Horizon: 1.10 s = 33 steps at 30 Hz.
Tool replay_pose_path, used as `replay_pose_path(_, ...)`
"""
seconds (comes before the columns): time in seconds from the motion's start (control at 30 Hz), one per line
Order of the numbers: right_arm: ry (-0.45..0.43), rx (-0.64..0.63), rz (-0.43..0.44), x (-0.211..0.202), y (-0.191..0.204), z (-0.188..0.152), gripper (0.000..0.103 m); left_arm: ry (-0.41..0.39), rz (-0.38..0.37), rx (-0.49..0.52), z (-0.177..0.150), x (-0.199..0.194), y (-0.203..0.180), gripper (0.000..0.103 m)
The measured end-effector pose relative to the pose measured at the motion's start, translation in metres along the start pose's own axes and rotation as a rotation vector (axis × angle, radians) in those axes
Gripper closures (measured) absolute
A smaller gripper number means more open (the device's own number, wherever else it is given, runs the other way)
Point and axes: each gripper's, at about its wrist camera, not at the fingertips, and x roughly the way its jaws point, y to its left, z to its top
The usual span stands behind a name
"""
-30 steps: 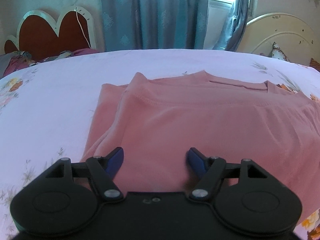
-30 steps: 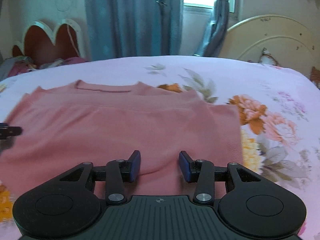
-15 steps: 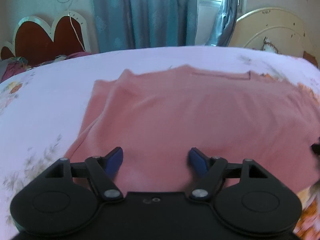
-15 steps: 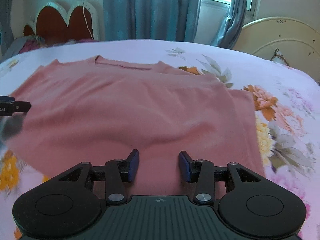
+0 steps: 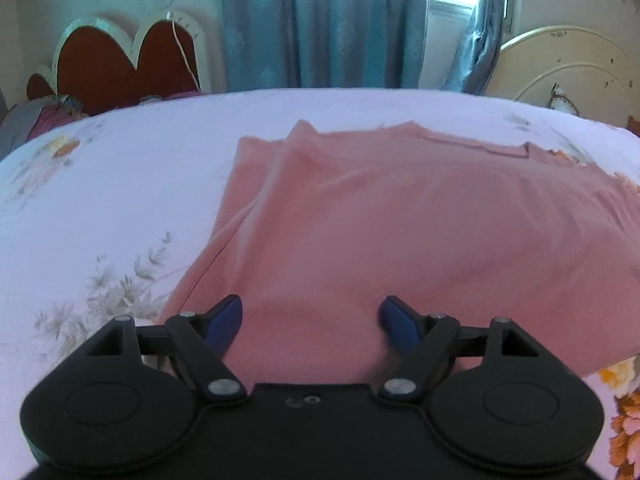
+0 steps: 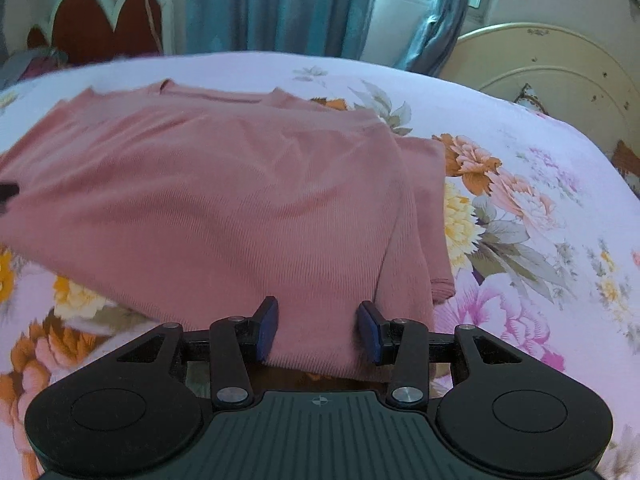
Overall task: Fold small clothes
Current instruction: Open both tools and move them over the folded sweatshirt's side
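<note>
Spread across the flowered bedsheet (image 5: 100, 184), a pink shirt (image 5: 400, 232) is seen lying crosswise just ahead of both tools, its near hem reached between the wide-open fingers of the left gripper (image 5: 311, 322) and right gripper (image 6: 317, 330), neither closed on it.

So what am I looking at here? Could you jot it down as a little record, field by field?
surface: bed with a floral sheet
garment: pink top, spread flat, sleeves folded in over the body
neckline: at the far edge, away from the cameras
left claw: open, fingers astride the near hem towards the top's left side
right claw: open, fingers astride the near hem by the right corner
grip: neither claw has closed on the fabric
background: blue curtains, cream headboard, red heart-shaped headboard
</note>
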Motion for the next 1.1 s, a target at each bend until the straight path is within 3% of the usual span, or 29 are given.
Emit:
replay_pose_path(0.07,0.025,-0.001,0.001,0.000,0.001,0.003,0.060,0.013,0.007,0.027,-0.006,0.005,0.003,0.023)
replay_pose_path(0.1,0.033,0.009,0.000,-0.002,0.001,0.006,0.060,0.009,-0.013,-0.010,-0.007,0.005,0.009,0.023)
replay_pose_path(0.2,-0.025,0.080,0.038,-0.018,0.007,0.017,0.060,0.020,-0.016,-0.029,-0.004,0.002,0.013,0.025)
replay_pose_path(0.3,-0.077,0.073,0.068,-0.025,0.031,0.032,0.060,0.026,-0.033,-0.037,-0.001,-0.004,0.013,0.026)
replay_pose_path(0.63,-0.123,0.038,0.131,0.004,0.107,0.080,0.060,0.014,-0.072,-0.029,0.005,-0.005,0.008,0.025)
replay_pose_path(0.77,-0.134,0.038,0.100,0.023,0.120,0.097,0.060,0.046,-0.065,-0.028,0.001,0.008,0.012,0.023)
replay_pose_path(0.9,-0.048,-0.015,0.068,0.046,0.131,0.079,0.060,0.033,-0.076,-0.012,-0.004,0.007,0.014,0.022)
replay_pose_path(1.0,-0.091,-0.060,0.037,0.037,0.134,0.057,0.060,0.033,-0.088,-0.011,-0.006,0.005,0.018,0.022)
replay_pose_path(1.1,-0.081,-0.078,0.035,0.032,0.134,0.050,0.060,0.041,-0.097,-0.010,-0.005,0.001,0.021,0.022)
